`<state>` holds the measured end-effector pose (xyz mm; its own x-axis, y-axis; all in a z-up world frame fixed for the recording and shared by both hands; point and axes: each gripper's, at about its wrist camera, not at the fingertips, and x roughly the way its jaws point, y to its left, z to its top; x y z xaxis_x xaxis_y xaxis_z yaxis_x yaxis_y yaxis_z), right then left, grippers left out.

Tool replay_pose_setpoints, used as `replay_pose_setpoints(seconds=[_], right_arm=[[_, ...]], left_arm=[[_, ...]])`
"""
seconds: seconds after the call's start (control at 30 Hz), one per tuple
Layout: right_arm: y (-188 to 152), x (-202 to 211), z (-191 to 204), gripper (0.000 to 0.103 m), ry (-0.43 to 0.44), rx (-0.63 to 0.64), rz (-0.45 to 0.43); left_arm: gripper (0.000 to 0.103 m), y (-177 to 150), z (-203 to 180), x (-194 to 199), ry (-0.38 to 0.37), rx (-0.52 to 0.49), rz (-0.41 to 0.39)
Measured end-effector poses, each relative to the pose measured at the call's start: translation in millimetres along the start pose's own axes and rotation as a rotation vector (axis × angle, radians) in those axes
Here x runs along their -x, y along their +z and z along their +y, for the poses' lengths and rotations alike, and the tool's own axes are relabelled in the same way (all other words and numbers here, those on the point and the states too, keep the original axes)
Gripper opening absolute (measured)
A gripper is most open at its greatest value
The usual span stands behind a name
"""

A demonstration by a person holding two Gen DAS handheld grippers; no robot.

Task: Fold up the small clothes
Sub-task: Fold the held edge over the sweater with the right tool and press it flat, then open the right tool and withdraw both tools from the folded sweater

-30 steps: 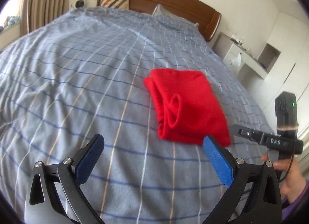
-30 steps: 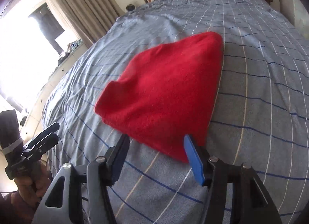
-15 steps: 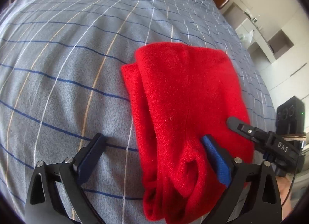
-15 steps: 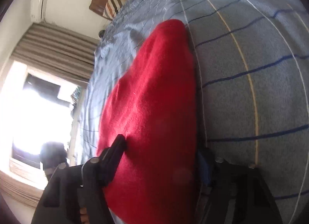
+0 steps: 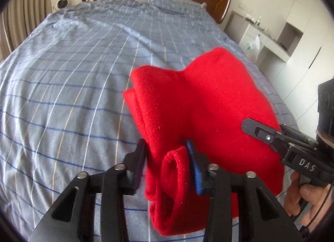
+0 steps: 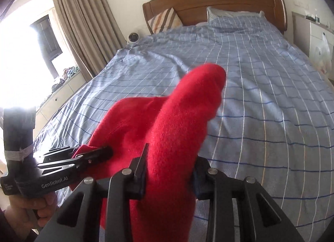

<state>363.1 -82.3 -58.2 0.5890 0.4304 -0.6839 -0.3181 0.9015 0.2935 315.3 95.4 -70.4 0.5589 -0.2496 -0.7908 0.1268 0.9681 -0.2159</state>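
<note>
The folded red fleece garment (image 5: 208,106) sat bunched above the blue checked bed cover (image 5: 73,75), gripped at both near corners. The left claw (image 5: 167,158) was closing, its black and blue pads pinching a rolled red edge between them. The right claw (image 6: 170,169) was clamped on a thick fold that stood up in a ridge between its jaws. How much of the cloth was lifted off the bed was hard to judge. A wooden headboard (image 6: 219,0) and a striped cushion (image 6: 165,20) lay far behind.
</note>
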Motion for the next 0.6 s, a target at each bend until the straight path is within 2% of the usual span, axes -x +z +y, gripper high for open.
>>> replay_pose_setpoints(seconds=[0.03,0.1,0.17,0.23,0.3,0.4,0.5,0.6], right_arm=[[-6.0,-9.0,-7.9,0.048,-0.001,-0.031,0.054],[-29.4,-18.2,-25.9,0.073,-0.043,-0.088,0.149],[-58.6,-7.6,-39.4,0.075,-0.091,-0.099,0.165],[-85.4,15.0,-43.3,0.079,-0.123,-0.076,0.157],[-107.3,41.8,-38.2,0.091,-0.178,-0.054,0.136],[-132.0,81.7,-16.9,0.095,-0.265,0.006,0.111],[-146.0,119.3,11.4,0.095,-0.329,0.075,0.074],[-152.1,154.8,36.1,0.095,-0.357,0.115,0.035]], left_arm=[[0.07,-12.6,5.1,-9.0,0.047,-0.002,0.039],[0.071,-41.0,10.3,-16.8,0.14,-0.033,0.078],[0.081,-71.1,14.5,4.4,0.152,-0.05,0.025],[0.093,-94.3,9.5,31.7,0.236,-0.075,-0.038],[0.1,-111.9,-2.3,59.5,0.303,-0.118,-0.108],[0.103,-132.7,-21.1,92.7,0.329,-0.156,-0.178],[0.102,-143.8,-36.1,115.5,0.336,-0.129,-0.185],[0.102,-156.0,-49.2,134.8,0.315,-0.114,-0.193]])
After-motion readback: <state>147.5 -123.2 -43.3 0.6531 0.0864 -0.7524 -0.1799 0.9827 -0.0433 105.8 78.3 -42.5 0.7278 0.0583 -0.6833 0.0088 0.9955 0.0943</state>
